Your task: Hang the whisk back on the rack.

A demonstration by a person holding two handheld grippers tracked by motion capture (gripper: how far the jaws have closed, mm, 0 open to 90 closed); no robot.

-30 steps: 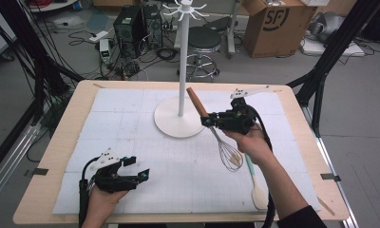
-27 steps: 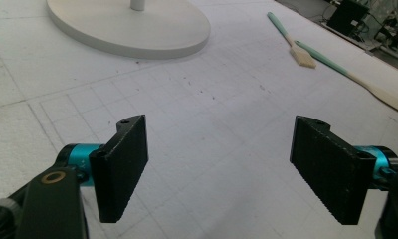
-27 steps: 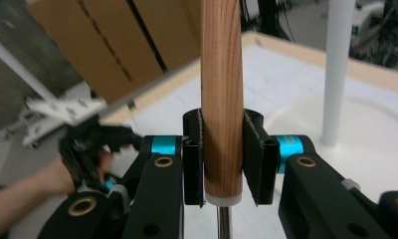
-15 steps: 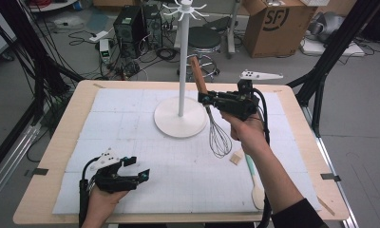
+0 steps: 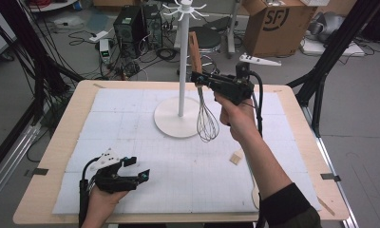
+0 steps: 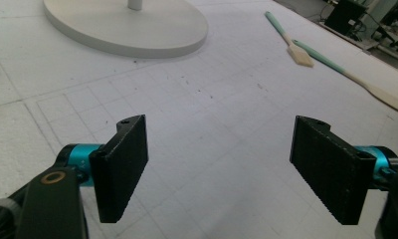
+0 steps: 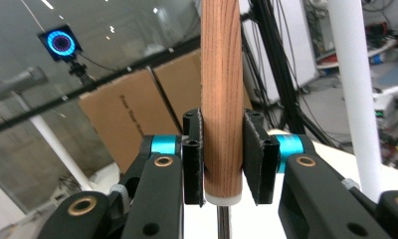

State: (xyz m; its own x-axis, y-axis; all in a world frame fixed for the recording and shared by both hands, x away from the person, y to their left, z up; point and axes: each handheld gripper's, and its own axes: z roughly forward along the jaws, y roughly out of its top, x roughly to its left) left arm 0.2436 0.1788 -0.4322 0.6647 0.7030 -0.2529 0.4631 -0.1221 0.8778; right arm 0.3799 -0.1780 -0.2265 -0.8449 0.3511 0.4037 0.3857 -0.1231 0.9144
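A wire whisk (image 5: 207, 121) with a wooden handle (image 7: 222, 89) hangs upright above the mat, wires down. My right gripper (image 5: 197, 78) is shut on the low end of that handle, held just right of the white stand's pole (image 5: 182, 61). In the right gripper view its gripper (image 7: 223, 157) clamps the handle, and the pole (image 7: 356, 89) rises at the right. My left gripper (image 5: 137, 168) rests near the table's front left, open and holding nothing. In the left gripper view its gripper (image 6: 219, 169) has bare mat between the jaws.
The stand's round base (image 5: 178, 122) sits mid-table, hooks (image 5: 182, 8) at the top. A small brush (image 5: 236, 157) and a wooden spoon (image 5: 255, 192) lie on the white mat (image 5: 131, 118) by my right forearm; in the left gripper view the brush (image 6: 291, 40) and spoon (image 6: 356, 79) lie far right.
My right hand has lifted the whisk off the mat and carried it up and back toward the stand's pole. The left gripper has stayed put.
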